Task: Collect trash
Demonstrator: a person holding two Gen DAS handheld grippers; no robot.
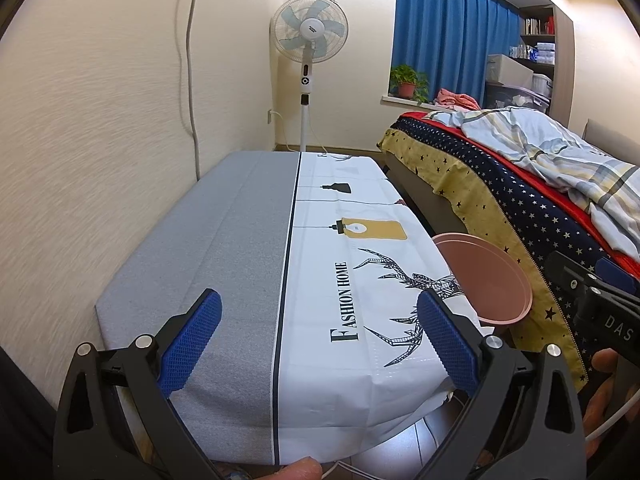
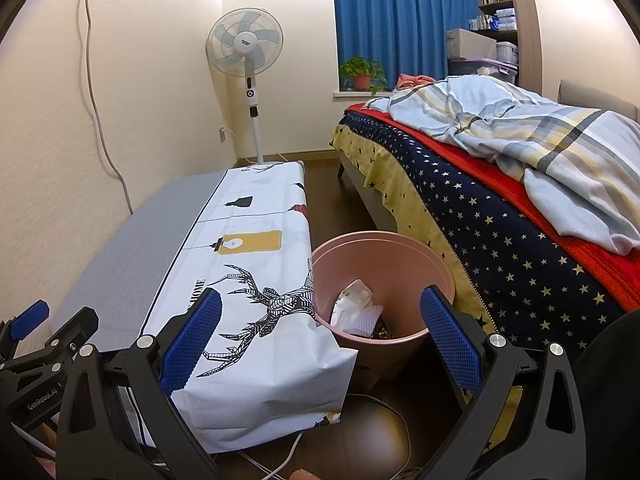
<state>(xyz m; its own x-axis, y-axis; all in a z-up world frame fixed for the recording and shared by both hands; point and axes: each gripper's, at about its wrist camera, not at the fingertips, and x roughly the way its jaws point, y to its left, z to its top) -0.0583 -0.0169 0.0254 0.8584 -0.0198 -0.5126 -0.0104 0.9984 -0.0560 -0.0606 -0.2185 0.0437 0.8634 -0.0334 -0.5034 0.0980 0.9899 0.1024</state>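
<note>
Both jaws spread wide, gripping nothing: left gripper (image 1: 318,344) above the near end of the covered table (image 1: 320,260), right gripper (image 2: 320,338) nearer the pink bin (image 2: 400,244). Trash (image 2: 354,308) already inside the bin, on the floor between table and bed (image 2: 500,220). No loose litter visible on the cloth. Collecting probably finished or nearly so; next, scanning for leftovers.

In the lower middle of the frame the right gripper (image 2: 320,332) has its blue pads spread wide with nothing between them. Just beyond stands a pink bin (image 2: 400,252) holding crumpled white trash (image 2: 354,306), between the cloth-covered table (image 2: 248,280) at left and the bed (image 2: 500,216) at right. The left gripper (image 2: 40,332) shows at lower left.
</note>
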